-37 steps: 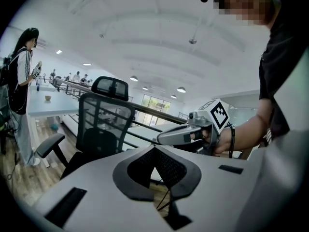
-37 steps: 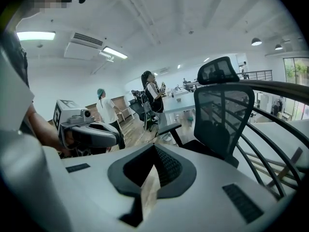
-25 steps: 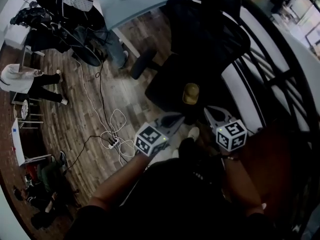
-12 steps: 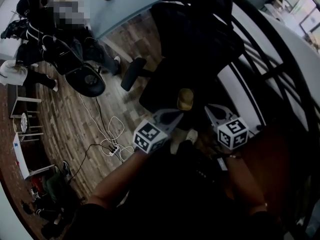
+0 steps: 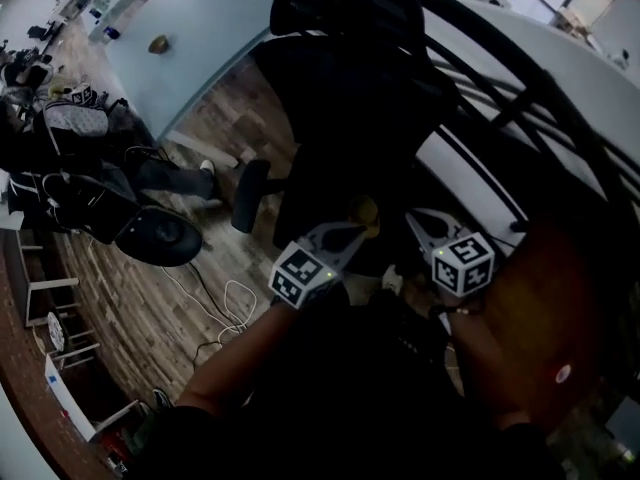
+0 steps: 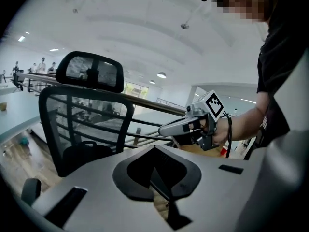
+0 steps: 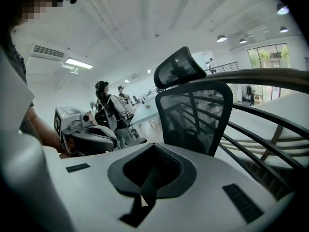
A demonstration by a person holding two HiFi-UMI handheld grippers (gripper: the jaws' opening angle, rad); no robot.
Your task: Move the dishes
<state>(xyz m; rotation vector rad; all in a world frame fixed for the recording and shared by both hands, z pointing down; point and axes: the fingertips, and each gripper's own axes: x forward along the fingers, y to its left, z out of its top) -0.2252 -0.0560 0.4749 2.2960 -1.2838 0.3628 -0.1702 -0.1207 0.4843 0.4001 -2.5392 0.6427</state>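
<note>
Well, both pairs of fingers (image 6: 137, 175) are pressed together on nothing. The left gripper (image 5: 362, 230) and the right gripper (image 5: 415, 218) hang side by side above the wood floor (image 5: 200, 258), pointed at a black mesh office chair (image 5: 340, 98). What looks like 1 small brown dish (image 5: 158, 43) sits on the pale blue surface (image 5: 200, 28), well apart from them. White cables (image 5: 232, 298) lie on the floor.

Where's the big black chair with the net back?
The black mesh office chair stands in the head view's middle, just beyond the left gripper and right gripper, with the pale blue table to its left.
</note>
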